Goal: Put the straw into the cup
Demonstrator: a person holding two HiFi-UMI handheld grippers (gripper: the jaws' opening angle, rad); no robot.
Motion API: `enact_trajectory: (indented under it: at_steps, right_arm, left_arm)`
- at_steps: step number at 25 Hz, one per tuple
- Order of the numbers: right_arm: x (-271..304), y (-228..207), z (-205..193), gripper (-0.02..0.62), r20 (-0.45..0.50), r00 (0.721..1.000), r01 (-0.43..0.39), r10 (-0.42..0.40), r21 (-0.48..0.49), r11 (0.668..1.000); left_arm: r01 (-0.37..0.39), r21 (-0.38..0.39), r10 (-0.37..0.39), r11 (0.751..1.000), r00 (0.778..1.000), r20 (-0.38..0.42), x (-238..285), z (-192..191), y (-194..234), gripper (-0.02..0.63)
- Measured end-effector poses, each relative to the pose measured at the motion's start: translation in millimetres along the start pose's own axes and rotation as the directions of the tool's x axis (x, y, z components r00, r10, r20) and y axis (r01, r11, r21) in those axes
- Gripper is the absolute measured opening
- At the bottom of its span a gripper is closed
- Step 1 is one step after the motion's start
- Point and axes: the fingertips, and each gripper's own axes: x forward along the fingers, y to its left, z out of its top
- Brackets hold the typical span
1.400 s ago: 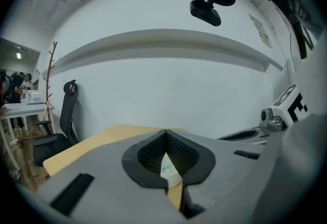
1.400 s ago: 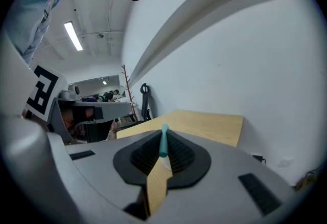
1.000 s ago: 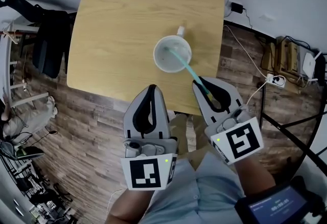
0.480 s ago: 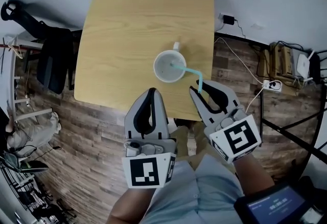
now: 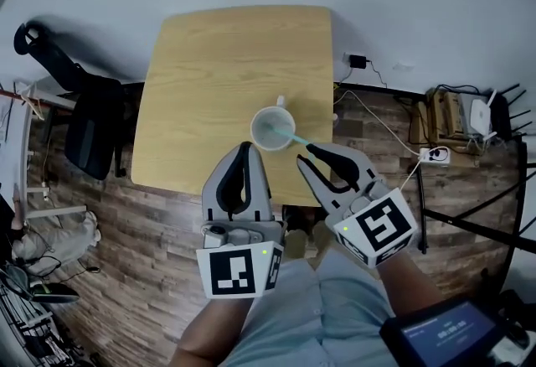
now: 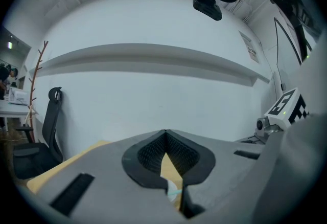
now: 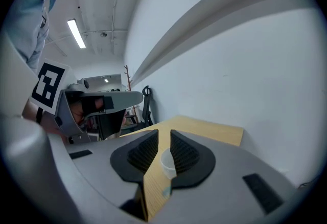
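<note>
Hovering my right claw [image 5: 308, 154], jaws apart, just beside the cup [image 5: 260, 132] on the counter [image 5: 226, 64] at frame centre, I am watching the teal straw [image 5: 295, 138] leaning in it, my left claw [image 5: 245, 147] closed and empty.

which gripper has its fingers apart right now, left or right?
The right gripper: its fingers stand apart, gripping nothing, aimed at the white round cup that holds the teal plastic straw. The left gripper's fingers meet at the tips.

One pale square wooden table [image 5: 209, 72], one white handled cup [image 5: 270, 129] at its five o'clock, one turquoise plastic straw [image 5: 295, 139], two grey grippers, left gripper [image 5: 245, 149], right gripper [image 5: 306, 155], one black office chair [image 5: 88, 126] at nine o'clock
</note>
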Motion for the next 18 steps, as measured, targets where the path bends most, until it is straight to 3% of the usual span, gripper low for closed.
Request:
enact_trajectory:
  at_steps: [7,13,18]
  right_arm:
    - [-10,0,61,0.060,0.140,0.990,0.037,-0.028,-0.059,0.998]
    - [-19,2,132,0.017,0.300,0.953,0.088,-0.045,-0.130,0.988]
    - [-21,10,154,0.003,0.354,0.933,0.130,-0.062,-0.174,0.976]
  left_arm:
    - [0.025,0.022,-0.027,0.999,0.993,0.112,-3,47,-5,-0.003]
    - [0.051,0.063,-0.064,0.997,0.972,0.227,-6,92,-16,-0.003]
    - [0.052,0.091,-0.076,0.994,0.955,0.287,-10,113,-22,-0.003]
